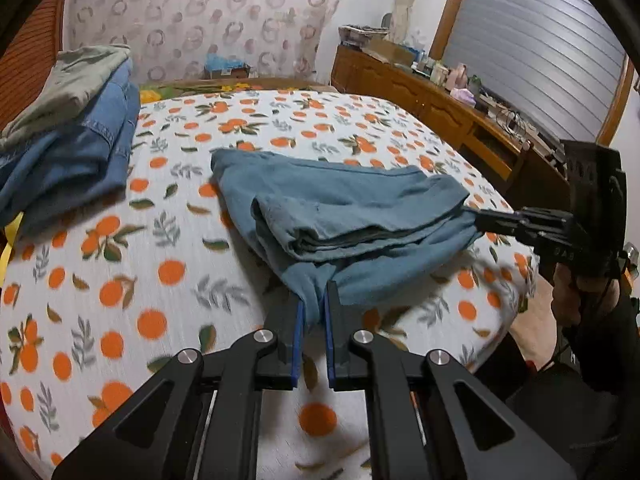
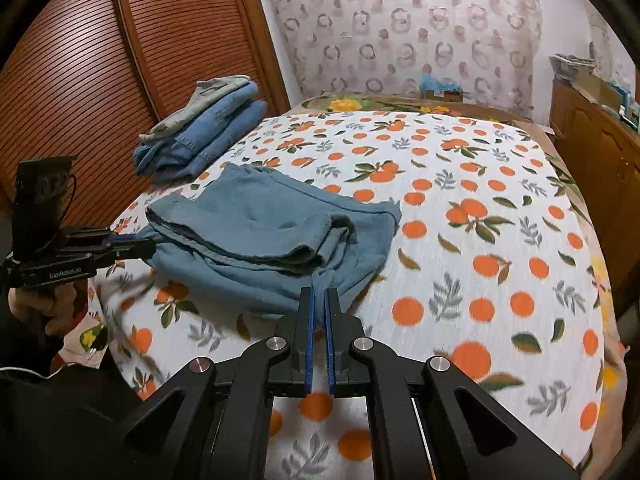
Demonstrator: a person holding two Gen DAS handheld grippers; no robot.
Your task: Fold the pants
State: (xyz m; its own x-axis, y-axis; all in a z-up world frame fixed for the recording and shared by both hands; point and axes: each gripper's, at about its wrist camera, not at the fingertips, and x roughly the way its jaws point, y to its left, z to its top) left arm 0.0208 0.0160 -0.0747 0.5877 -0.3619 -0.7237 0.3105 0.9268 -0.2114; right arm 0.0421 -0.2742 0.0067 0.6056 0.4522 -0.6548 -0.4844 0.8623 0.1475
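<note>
A: Grippers first. Left gripper [image 1: 314, 300], bottom centre of the left wrist view, clenched on a bunched corner of the teal-blue cotton pants [image 1: 340, 216]. Cloth sits between the blue pads [image 1: 298, 328].

B: Right gripper [image 2: 320, 300], bottom centre of the right wrist view, same deal: clamped on the near edge of the pants [image 2: 272, 232]. Also visible at right edge of the left view [image 1: 486, 220], pinching the other corner.

A: Pants location?

B: Mid-frame in both views, lying on the white bedsheet with orange fruit print [image 1: 140, 280], already doubled over, layers stacked, near edge raised by both grips.

A: Step?

B: Looks like mid-fold. Both near corners held, ready to go over. Next move likely calls for lifting both corners together and carrying them toward the far edge, keeping them level so layers don't slide.

A: Far stuff?

B: Stack of folded blue denim with a grey-green garment on top [image 1: 68, 128], upper left, well apart from the pants. Wooden dresser [image 1: 420, 96] upper right.
</note>
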